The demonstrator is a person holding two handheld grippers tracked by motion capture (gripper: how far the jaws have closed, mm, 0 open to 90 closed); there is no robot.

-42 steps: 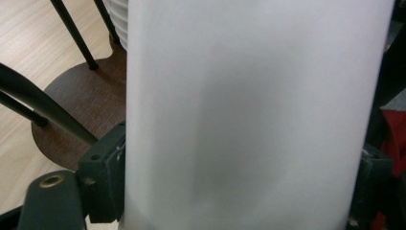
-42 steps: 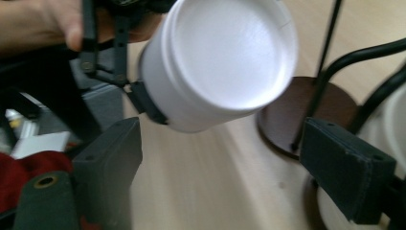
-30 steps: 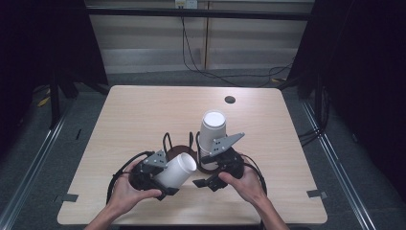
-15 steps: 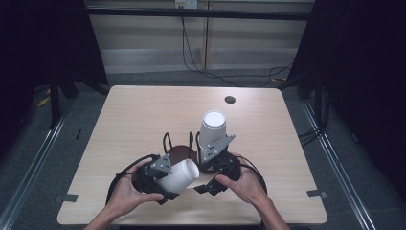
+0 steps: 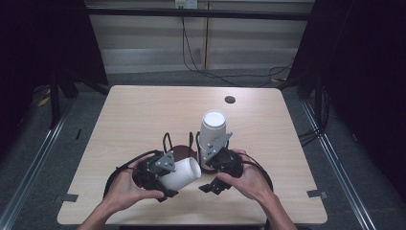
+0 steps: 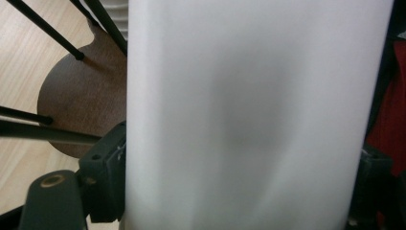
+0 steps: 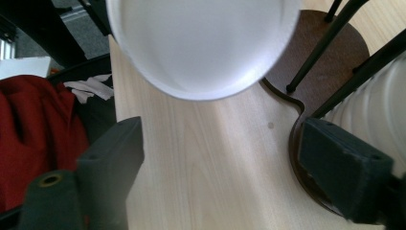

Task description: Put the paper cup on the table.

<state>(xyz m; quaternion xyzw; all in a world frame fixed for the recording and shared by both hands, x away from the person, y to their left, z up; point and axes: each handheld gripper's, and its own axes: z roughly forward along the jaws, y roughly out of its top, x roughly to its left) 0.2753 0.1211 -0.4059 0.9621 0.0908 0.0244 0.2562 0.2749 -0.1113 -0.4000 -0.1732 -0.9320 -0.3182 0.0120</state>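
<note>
Left tongs (image 5: 168,178) are clamped on a white cup (image 5: 182,173), tipped on its side just above the worktop (image 5: 143,115); its body blocks most of the left gripper view. Beside it, a dark wire rack (image 5: 179,148) is half hidden. Right tongs (image 7: 230,158) stand apart, nothing between them, next to an upturned stack of cups (image 5: 212,136). Pale wood surface, cables on grey floor (image 5: 239,76), dark surroundings.

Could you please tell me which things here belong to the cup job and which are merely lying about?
In the job:
- single white cup, clamped in the left tongs
- upturned cup stack
- brown rack with black wire posts
- right tongs, open

Lying about:
- small dark disc
- floor cables
</note>
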